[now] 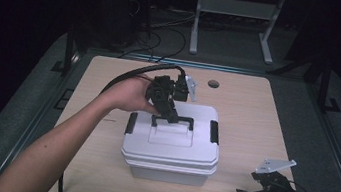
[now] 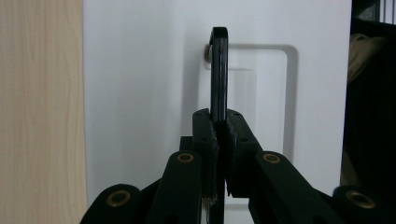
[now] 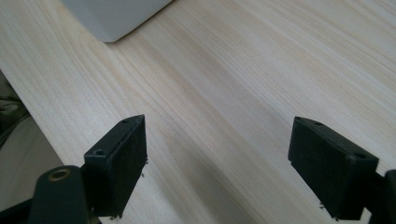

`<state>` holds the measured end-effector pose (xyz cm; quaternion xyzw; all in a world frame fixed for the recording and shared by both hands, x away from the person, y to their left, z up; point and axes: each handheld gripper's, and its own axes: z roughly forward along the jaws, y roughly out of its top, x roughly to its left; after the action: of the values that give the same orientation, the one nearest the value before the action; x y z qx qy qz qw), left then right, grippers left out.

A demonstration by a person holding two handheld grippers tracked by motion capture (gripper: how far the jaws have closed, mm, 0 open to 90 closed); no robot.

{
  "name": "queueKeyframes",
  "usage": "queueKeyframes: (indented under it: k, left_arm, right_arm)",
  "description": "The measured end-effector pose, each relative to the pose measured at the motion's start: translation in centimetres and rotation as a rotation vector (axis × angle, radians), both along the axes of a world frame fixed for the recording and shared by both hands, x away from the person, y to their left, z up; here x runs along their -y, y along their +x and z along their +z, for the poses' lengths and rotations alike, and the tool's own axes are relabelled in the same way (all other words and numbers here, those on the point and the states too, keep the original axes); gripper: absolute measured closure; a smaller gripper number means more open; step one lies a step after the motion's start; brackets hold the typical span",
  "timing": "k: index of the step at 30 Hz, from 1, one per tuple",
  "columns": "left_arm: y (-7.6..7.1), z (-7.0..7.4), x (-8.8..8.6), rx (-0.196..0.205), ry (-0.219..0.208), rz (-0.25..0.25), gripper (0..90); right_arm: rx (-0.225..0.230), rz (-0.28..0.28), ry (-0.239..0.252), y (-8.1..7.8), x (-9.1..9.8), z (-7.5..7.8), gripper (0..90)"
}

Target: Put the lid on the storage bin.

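Left hand-held gripper pinches the handle of the white box — rigid, probably light; right hand-held gripper spread — idle.

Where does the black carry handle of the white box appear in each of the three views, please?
High view: handle at centre, atop the white box, clamped by the left gripper.
Left gripper view: handle upright, centre, between the jaws.
Right gripper view: not in it.
Shared landmark: the white box.
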<state>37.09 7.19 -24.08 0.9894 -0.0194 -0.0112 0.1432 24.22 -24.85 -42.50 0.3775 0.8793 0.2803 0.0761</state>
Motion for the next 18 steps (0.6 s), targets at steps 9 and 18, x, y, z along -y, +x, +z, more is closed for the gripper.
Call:
queueKeyframes:
  k: [9,18]
  left_arm:
    - [-0.2,-0.8,0.7,-0.004,0.025,-0.010,84.8]
    - [-0.1,-1.8,0.8,-0.023,0.029,-0.004,84.5]
  right_arm:
    - [0.007,0.003,0.000,-0.1,0.0,0.2,19.1]
    - [0.004,0.010,-0.002,0.0,-0.2,0.1,19.3]
